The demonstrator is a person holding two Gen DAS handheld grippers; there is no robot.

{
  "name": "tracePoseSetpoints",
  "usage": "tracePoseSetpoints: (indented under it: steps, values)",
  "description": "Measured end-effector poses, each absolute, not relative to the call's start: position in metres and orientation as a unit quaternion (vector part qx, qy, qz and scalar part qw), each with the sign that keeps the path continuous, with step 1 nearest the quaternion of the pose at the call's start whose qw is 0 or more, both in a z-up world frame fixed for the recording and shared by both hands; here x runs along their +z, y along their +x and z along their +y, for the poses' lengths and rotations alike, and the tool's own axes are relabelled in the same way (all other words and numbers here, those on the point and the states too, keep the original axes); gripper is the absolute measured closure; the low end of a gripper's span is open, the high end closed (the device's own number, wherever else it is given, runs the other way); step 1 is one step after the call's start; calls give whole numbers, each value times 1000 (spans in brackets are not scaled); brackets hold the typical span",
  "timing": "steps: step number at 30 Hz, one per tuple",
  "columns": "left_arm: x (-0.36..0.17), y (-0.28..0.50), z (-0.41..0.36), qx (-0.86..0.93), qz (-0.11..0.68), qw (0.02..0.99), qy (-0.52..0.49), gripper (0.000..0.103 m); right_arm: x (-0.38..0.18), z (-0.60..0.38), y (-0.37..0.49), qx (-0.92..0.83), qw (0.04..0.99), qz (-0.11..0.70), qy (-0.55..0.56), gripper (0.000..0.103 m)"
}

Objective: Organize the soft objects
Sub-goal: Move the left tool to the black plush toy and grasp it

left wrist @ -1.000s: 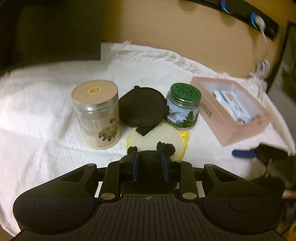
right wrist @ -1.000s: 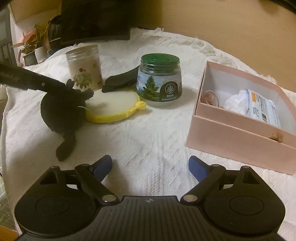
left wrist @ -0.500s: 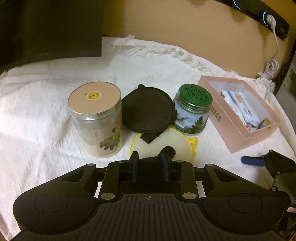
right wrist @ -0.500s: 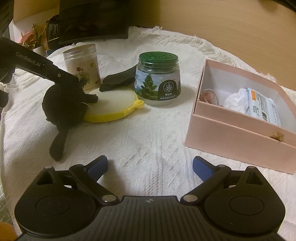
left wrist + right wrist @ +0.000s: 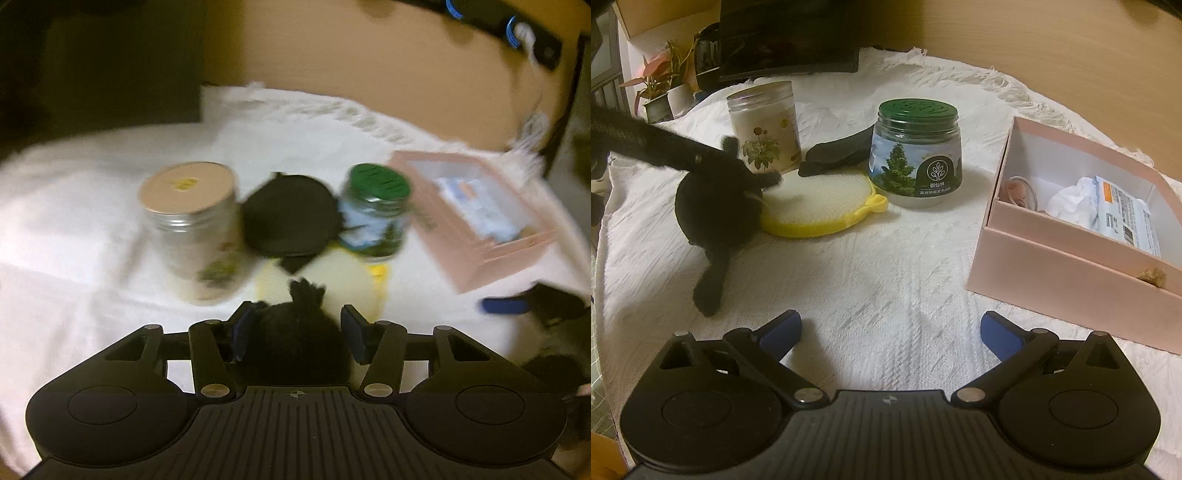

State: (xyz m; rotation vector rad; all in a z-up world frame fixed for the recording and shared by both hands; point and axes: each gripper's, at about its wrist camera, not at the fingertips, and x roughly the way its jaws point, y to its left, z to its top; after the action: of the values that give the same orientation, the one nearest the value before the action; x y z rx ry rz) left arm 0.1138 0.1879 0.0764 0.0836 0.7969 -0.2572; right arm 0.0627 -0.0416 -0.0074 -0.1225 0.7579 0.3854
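Note:
A black plush toy lies on the white cloth against a round yellow-and-white pad. My left gripper stands over the toy. Its jaws are opening with the toy between them, and a gap shows at the right pad. A flat black pouch leans behind the yellow pad. My right gripper hovers near the table's front, its jaws opening wide with nothing between them. One of its blue pads shows at the right of the left wrist view, which is blurred.
A flowered jar and a green-lidded jar stand behind the pads. An open pink box at the right holds packets and tissue. Potted plants and a dark object sit at the back left.
My left jaws have spread apart from the black plush toy they were squeezing. My right jaws have widened a little. The toy stays beside the yellow pad.

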Motion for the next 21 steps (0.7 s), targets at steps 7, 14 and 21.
tracePoseSetpoints:
  steps: [7, 14, 21]
  values:
    - [68, 127, 187, -111, 386, 916, 22, 44, -7, -42, 64, 192, 906, 370, -65, 0]
    - [78, 128, 209, -141, 384, 912, -29, 48, -7, -43, 62, 195, 907, 368, -64, 0]
    - [104, 97, 253, -87, 361, 920, -127, 49, -7, -43, 62, 195, 907, 367, -63, 0]
